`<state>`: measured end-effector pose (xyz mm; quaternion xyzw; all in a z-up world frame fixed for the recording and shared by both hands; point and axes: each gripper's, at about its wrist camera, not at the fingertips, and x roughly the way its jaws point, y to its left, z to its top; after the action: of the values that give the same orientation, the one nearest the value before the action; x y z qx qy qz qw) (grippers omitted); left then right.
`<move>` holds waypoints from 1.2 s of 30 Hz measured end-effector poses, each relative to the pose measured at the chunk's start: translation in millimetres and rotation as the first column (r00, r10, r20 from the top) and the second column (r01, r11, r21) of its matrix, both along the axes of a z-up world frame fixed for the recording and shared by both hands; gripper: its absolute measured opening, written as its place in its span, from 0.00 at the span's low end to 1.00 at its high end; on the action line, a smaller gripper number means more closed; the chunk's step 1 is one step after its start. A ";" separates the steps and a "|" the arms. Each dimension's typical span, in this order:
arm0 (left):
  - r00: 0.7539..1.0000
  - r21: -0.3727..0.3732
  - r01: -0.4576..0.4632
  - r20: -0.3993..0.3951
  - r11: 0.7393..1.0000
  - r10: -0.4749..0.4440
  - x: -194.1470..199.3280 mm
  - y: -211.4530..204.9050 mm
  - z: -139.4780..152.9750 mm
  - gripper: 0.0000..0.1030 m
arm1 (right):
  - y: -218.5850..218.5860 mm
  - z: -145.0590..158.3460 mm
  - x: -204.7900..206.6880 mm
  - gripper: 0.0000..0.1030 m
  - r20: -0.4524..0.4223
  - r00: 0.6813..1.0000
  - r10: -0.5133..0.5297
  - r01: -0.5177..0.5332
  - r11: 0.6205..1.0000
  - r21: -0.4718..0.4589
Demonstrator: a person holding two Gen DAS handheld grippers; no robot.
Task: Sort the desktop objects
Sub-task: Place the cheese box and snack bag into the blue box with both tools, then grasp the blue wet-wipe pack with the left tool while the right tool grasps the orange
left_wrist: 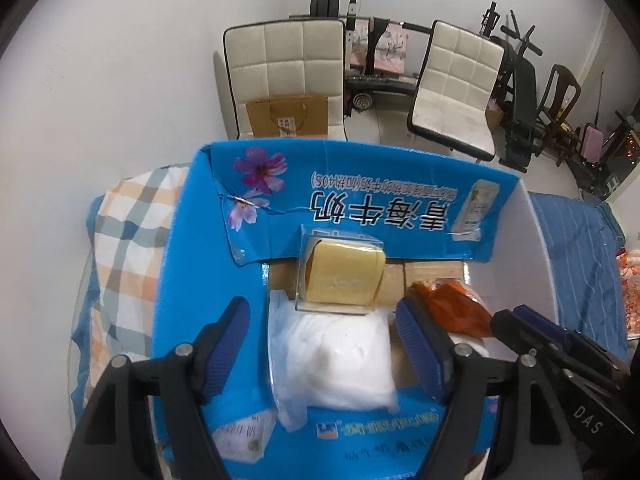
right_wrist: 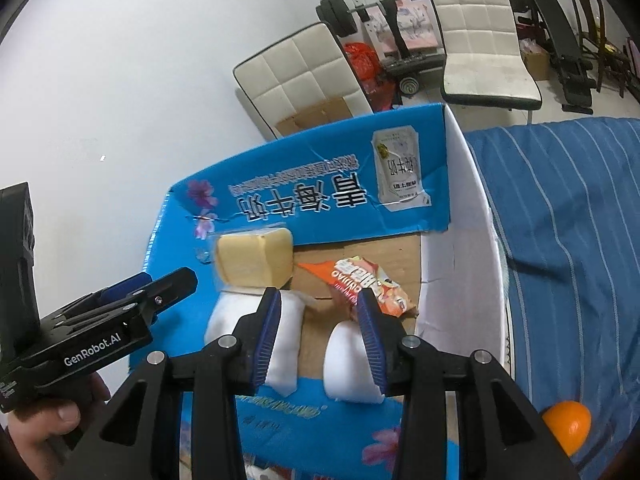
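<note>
A blue milk carton box [left_wrist: 192, 264] stands open on the bed. Inside it a clear case with a yellow block [left_wrist: 344, 276] leans on the back flap. A white soft pack [left_wrist: 332, 360] lies in front of it and an orange snack packet [left_wrist: 456, 308] to the right. My left gripper [left_wrist: 322, 312] hangs open above the white pack, touching nothing. In the right wrist view my right gripper [right_wrist: 320, 336] is open over the box floor, between the white pack [right_wrist: 248, 320] and a second white pack [right_wrist: 348, 360], near the snack packet [right_wrist: 368, 284]. Nothing is held.
A blue striped cloth [right_wrist: 560, 220] covers the bed right of the box, with an orange fruit [right_wrist: 568, 424] on it. A checked cloth [left_wrist: 128, 232] lies left of the box. Two white chairs [left_wrist: 280, 64] and gym gear stand beyond. A hand [right_wrist: 40, 432] holds the left gripper [right_wrist: 160, 288].
</note>
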<state>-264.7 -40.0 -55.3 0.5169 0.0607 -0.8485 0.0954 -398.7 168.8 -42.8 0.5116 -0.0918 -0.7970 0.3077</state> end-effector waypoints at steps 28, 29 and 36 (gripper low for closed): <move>0.984 0.013 -0.157 0.087 0.988 0.155 174.5 -43.0 -19.3 0.86 | 142.6 22.7 79.6 0.58 -0.155 0.988 -0.016 0.040 0.988 0.152; 0.976 0.010 -0.174 0.138 0.985 0.171 183.4 -48.7 -37.4 0.86 | 153.4 14.9 79.0 0.58 -0.138 0.990 -0.037 0.060 0.984 0.167; 0.946 0.043 -0.241 0.234 0.969 0.225 196.5 -70.2 -101.2 0.86 | 192.4 -30.9 78.9 0.58 -0.055 0.994 -0.099 0.110 0.961 0.254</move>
<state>-68.2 -110.1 -156.5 0.6029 0.1401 -0.7638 0.1832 -319.8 361.2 -73.7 0.5250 -0.0082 -0.8277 0.1980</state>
